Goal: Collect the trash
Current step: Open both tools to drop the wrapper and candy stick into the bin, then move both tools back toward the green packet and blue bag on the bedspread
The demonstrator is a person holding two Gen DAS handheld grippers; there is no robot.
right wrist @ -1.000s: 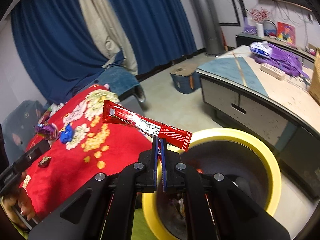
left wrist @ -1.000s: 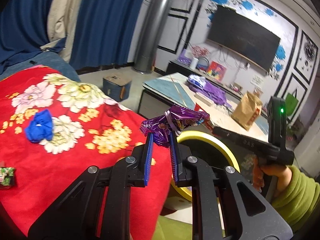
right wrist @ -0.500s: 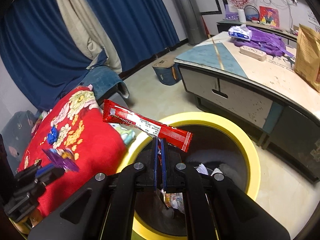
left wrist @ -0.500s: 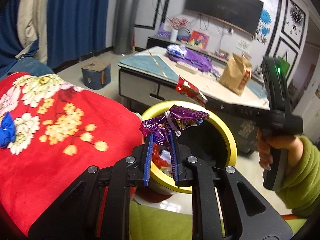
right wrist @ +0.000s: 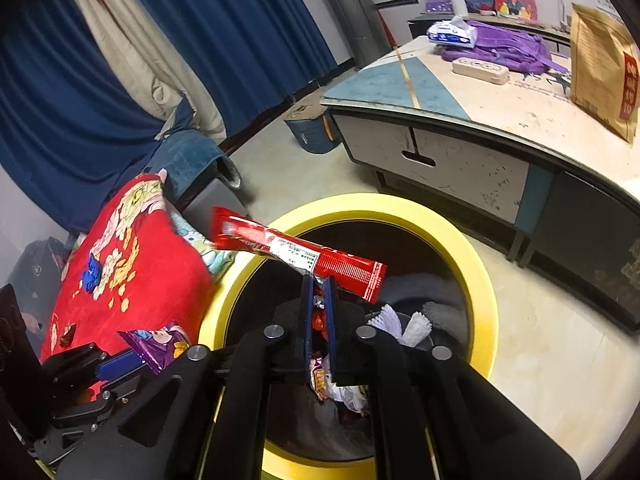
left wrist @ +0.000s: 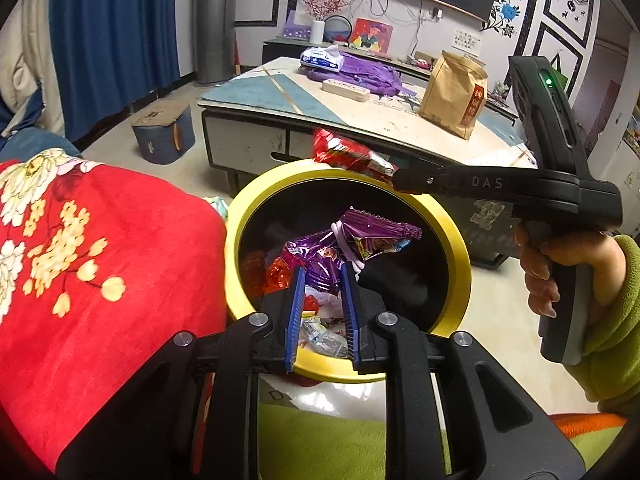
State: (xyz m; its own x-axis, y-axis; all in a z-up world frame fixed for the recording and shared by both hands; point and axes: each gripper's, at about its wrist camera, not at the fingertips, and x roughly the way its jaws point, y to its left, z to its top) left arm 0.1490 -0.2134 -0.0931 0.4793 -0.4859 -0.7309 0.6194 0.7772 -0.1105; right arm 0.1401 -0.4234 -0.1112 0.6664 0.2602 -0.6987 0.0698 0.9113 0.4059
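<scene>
1. Living-room clutter is filling the left wrist view: a low table (left wrist: 384, 120) beyond, a red floral blanket (left wrist: 100, 260) on the left, and the yellow-rimmed bin (left wrist: 456, 256) directly ahead and below my fingers.
2. I am holding the left gripper (left wrist: 322, 280) over the bin's mouth. Its jaws are standing narrow, and they have just been easing apart, with the purple wrapper (left wrist: 344, 246) between them, its long axis running across the fingers and its free end over the open mouth. I cannot tell whether the pads are still pressing on it.
3. My right hand (left wrist: 560, 268) is showing on the right of that view, its tool reaching across the far rim with the red packet (left wrist: 348, 156) at its tip.
4. Blue curtains and bare floor are backing the right wrist view. The right gripper (right wrist: 319, 288) is pointing down into the bin (right wrist: 476, 280), jaws narrow and just now parting. The red packet (right wrist: 300, 252) is lying crosswise above the fingertips, looking blurred and already loose; one end is overhanging the blanket-side rim.
5. I am judging the drop as straight down for both. The purple piece is well inside the rim; the red one is sitting nearer the edge, so it could catch on the rim or the blanket.
</scene>
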